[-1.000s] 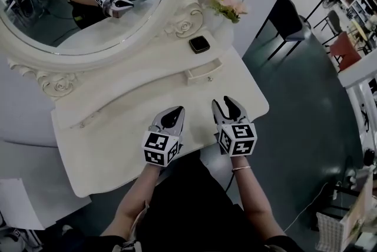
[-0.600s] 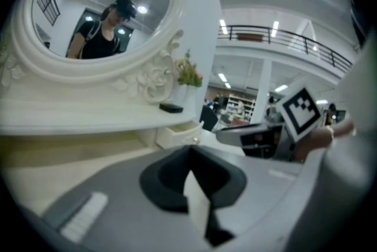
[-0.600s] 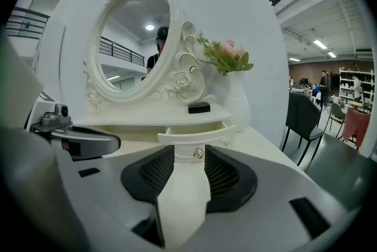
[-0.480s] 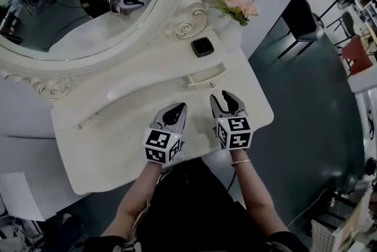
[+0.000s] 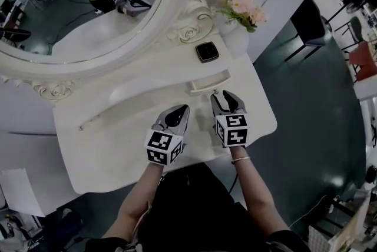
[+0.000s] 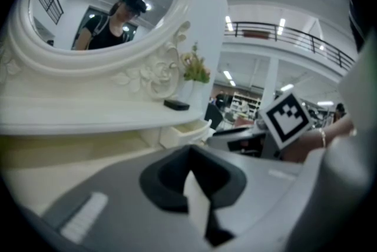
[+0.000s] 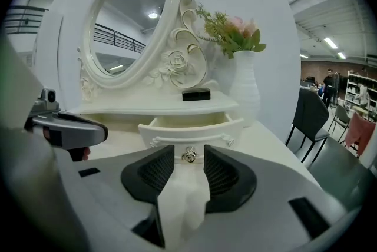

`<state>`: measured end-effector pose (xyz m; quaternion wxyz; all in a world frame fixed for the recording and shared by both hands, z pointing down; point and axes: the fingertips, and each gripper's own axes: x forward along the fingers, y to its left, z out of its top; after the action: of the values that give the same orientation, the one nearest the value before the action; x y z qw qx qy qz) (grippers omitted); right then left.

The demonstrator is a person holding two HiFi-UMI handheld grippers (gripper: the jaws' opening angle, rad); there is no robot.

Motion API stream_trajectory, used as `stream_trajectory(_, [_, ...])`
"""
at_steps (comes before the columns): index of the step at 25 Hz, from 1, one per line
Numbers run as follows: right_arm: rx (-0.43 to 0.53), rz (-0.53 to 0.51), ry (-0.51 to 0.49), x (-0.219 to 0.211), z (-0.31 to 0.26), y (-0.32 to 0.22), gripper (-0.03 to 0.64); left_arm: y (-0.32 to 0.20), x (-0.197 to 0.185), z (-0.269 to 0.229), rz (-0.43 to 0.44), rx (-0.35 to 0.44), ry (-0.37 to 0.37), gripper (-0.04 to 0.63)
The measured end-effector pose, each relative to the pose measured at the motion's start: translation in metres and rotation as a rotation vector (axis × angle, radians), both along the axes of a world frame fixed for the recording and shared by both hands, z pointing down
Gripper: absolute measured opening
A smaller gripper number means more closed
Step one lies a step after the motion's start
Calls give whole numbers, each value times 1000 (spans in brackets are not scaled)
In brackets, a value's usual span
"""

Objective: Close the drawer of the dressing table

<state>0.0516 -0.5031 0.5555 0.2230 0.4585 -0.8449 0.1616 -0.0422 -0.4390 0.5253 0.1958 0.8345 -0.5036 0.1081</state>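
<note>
The white dressing table (image 5: 112,133) has a small drawer (image 5: 209,81) pulled partly out under its raised shelf. In the right gripper view the drawer front (image 7: 191,127) faces me, and its metal knob (image 7: 189,155) shows in the gap between the jaws. My right gripper (image 5: 227,98) is open, its tips just short of the drawer front and not touching it. My left gripper (image 5: 179,110) hovers over the tabletop to the left of the right one, shut on nothing. The left gripper view shows the drawer (image 6: 182,132) from the side.
An oval mirror (image 5: 76,3) in a carved frame stands at the back. A black box (image 5: 207,52) lies on the shelf above the drawer. A white vase of pink flowers (image 5: 238,0) stands at the right rear corner. A dark chair (image 5: 309,24) is on the floor to the right.
Both grippers have edged forward, and the right one's tips are now closer to the drawer front. The drawer stays as far out as before.
</note>
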Motion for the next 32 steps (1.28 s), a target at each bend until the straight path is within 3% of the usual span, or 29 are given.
stream_trajectory(32, [-22,-50,54,-22,10,-34,138,-19,-12,6,-35,-28,20,5])
